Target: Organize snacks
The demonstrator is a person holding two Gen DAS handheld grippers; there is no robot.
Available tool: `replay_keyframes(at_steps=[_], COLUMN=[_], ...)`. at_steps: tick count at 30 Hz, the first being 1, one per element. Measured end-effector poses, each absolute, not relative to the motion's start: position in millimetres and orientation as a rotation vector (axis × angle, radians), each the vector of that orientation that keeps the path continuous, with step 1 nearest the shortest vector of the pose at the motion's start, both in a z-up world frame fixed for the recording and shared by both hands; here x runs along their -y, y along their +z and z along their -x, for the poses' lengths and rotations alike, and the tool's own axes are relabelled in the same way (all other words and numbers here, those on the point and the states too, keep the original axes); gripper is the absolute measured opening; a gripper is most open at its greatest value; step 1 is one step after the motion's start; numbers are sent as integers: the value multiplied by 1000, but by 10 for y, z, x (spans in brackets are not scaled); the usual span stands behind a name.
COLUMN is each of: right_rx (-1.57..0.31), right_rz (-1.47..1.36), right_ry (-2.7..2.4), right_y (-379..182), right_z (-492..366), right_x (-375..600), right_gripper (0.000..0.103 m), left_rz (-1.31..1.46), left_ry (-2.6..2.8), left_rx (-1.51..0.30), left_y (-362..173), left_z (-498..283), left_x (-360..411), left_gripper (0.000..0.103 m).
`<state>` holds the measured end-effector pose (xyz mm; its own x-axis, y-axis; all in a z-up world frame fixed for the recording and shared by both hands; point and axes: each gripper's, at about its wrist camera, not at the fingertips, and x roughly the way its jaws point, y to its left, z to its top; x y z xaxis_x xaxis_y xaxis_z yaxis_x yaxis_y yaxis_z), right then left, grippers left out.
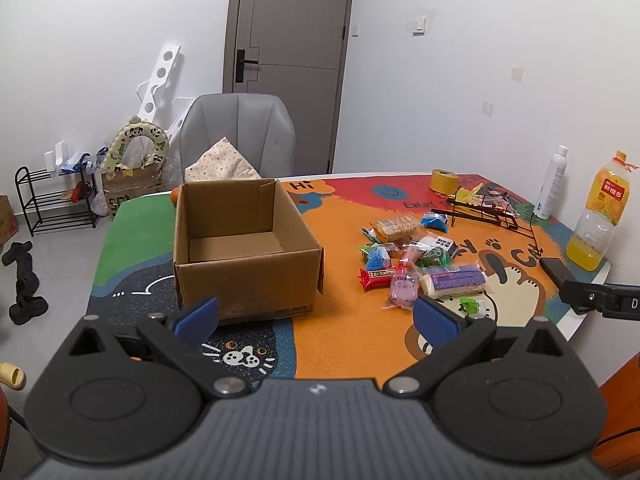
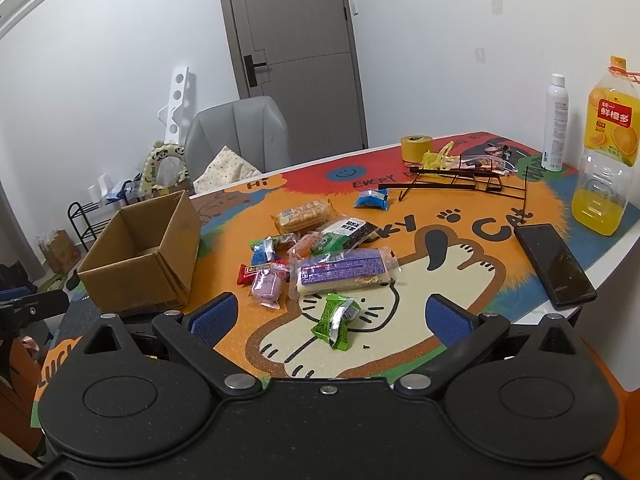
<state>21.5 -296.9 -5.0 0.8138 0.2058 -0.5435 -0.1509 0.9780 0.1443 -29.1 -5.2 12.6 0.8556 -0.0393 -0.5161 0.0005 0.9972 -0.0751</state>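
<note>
cardboard box (image 1: 244,248): open, upright, empty | snack packets (image 2: 320,256): loose heap just right of box

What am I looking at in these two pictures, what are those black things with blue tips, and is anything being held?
Each picture comes from a camera on a hand-held gripper a person carries. The blue tips are its fingers. The left hand-held gripper faces an empty cardboard box. The right hand-held gripper hangs above a green snack packet. Both are open, holding nothing. A pile of wrapped snacks lies on the cartoon table mat, with a phone and juice bottle.
</note>
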Motion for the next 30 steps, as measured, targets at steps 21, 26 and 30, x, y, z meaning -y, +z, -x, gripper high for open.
replay_keyframes(at_steps=[21, 26, 30], right_rx=[-625, -630, -636], right_rz=[-81, -93, -91], right_ry=[190, 200, 200], right_y=[-329, -475, -605], right_z=[-364, -457, -557], right_x=[2988, 3000, 2978], right_gripper=[103, 103, 103], left_rz=[79, 81, 93], left_ry=[-65, -88, -114], left_rx=[-567, -555, -547], left_y=[-74, -162, -236], left_z=[95, -39, -166], left_x=[158, 222, 268], left_gripper=[103, 103, 103])
